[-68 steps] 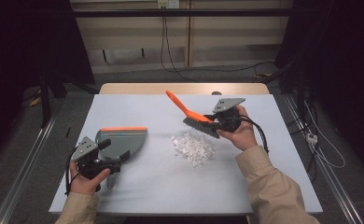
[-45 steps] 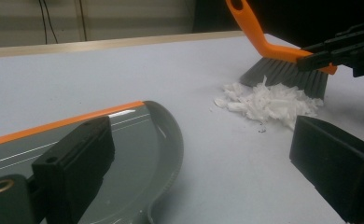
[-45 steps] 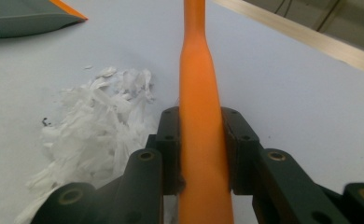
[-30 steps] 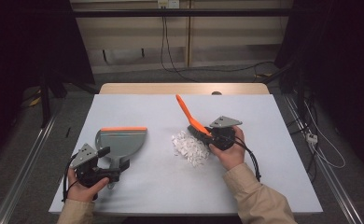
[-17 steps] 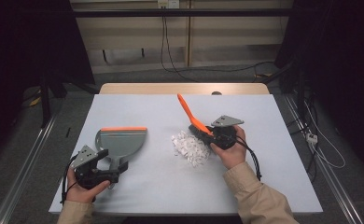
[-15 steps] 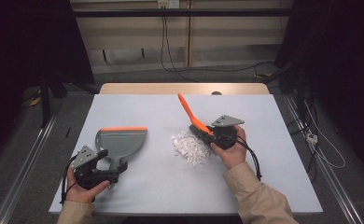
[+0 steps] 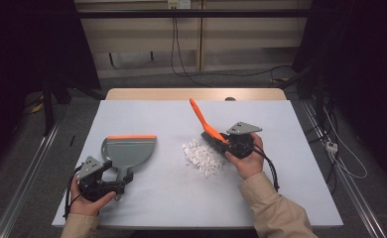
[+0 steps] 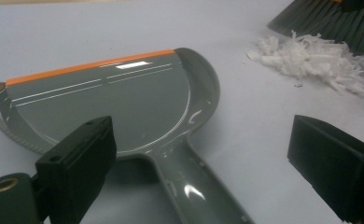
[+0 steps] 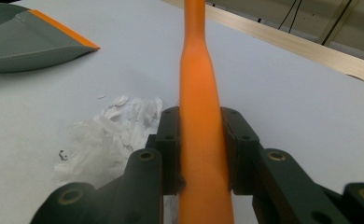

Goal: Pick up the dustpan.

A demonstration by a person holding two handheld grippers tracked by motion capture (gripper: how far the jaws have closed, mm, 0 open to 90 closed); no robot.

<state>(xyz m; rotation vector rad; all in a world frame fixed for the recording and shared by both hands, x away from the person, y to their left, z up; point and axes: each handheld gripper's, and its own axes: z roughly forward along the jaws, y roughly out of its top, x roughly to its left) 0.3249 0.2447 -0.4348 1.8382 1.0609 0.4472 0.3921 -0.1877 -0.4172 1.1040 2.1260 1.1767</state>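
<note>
Table: a pale blue-grey sheet covers the table [image 7: 290, 198]; a strip of bare wood shows along its far edge
Dustpan: the grey dustpan [image 7: 128, 151] lies flat on the left half of the table, its orange lip pointing to the far side and its handle running back toward the person; in the left gripper view the pan's bowl sits between and beyond the two jaws, with the handle passing down between them
Left gripper: the left gripper [image 7: 113, 182] is held low at the near left, at the end of the dustpan's handle; in its own view its jaws stand wide apart, one on each side of the handle, neither touching it
Left hand: the left hand [image 7: 88, 201] wraps the gripper body from behind, a cable looping beside the wrist
Brush: the brush [image 7: 207, 124] has an orange handle slanting up and away toward the far left, and grey bristles down at the table just right of the scraps
Right gripper: the right gripper [image 7: 226, 145] has its jaws clamped on the orange handle, pressed against both sides of it in the right gripper view
Right hand: the right hand [image 7: 246, 157] holds the gripper, a tan sleeve behind it
Paper scraps: a heap of white paper scraps [image 7: 203, 156] lies near the table's middle, touching the bristles and well apart from the dustpan
</note>
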